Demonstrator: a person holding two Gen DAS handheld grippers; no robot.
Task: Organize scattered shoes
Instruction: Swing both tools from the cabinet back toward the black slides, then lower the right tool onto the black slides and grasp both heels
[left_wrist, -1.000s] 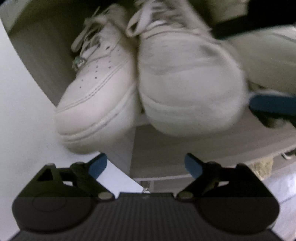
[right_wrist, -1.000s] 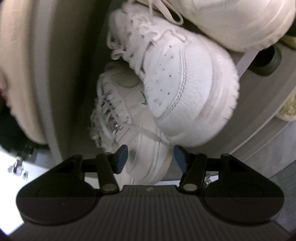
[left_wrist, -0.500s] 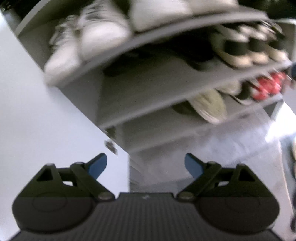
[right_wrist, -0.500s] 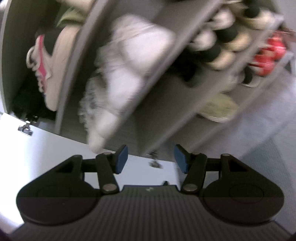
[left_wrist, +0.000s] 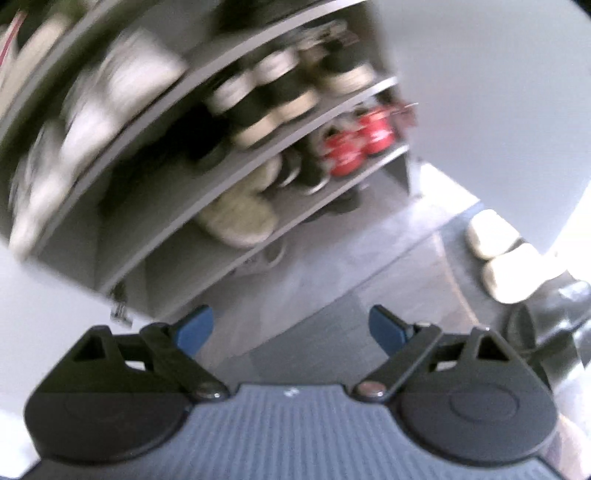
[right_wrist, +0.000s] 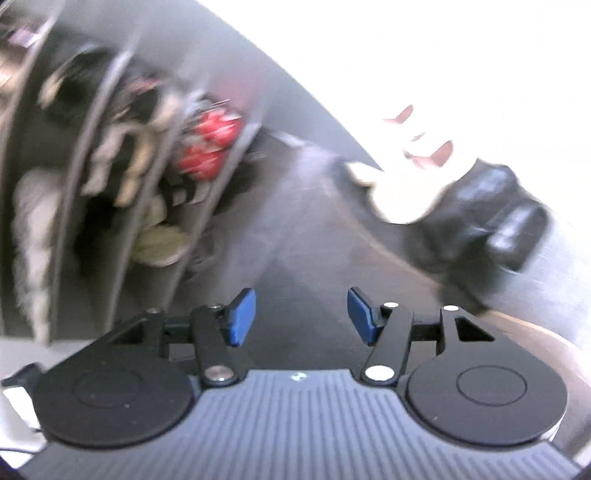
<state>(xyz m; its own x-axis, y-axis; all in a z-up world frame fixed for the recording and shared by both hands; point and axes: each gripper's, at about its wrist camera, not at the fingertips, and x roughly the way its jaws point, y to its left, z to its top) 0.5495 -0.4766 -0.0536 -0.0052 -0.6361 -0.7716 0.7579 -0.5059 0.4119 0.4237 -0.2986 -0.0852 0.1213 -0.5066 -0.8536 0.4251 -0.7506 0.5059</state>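
Our left tongs (left_wrist: 291, 328), black with blue pads, stand wide apart with nothing between them, hanging over grey floor (left_wrist: 332, 273) in front of the grey open shoe rack (left_wrist: 236, 173). In the left wrist view the rack runs tilted across the frame. On its shelves we make out blurred white sneakers (left_wrist: 122, 88) on an upper shelf, a row of black-and-cream shoes (left_wrist: 280, 96) on the shelf below, a pair of red shoes (left_wrist: 354, 144) near the rack's right end, and a pale olive slipper (left_wrist: 240, 218) on the same shelf as the red pair. Well apart from the rack, out on the floor at the right, lie two cream shoes (left_wrist: 502, 258) side by side, and just beside them a dark shoe (left_wrist: 546, 317), partly cut off by the frame's edge.

Our right tongs (right_wrist: 301, 319) are also spread, though less widely, and hold nothing. The right wrist view is heavily smeared: we can pick out the red pair (right_wrist: 208, 147) and the olive slipper (right_wrist: 159, 243) in the rack at the left. At the right a washed-out white shoe (right_wrist: 410, 192) lies touching a black shoe (right_wrist: 484, 218) on the floor; we cannot tell their details.
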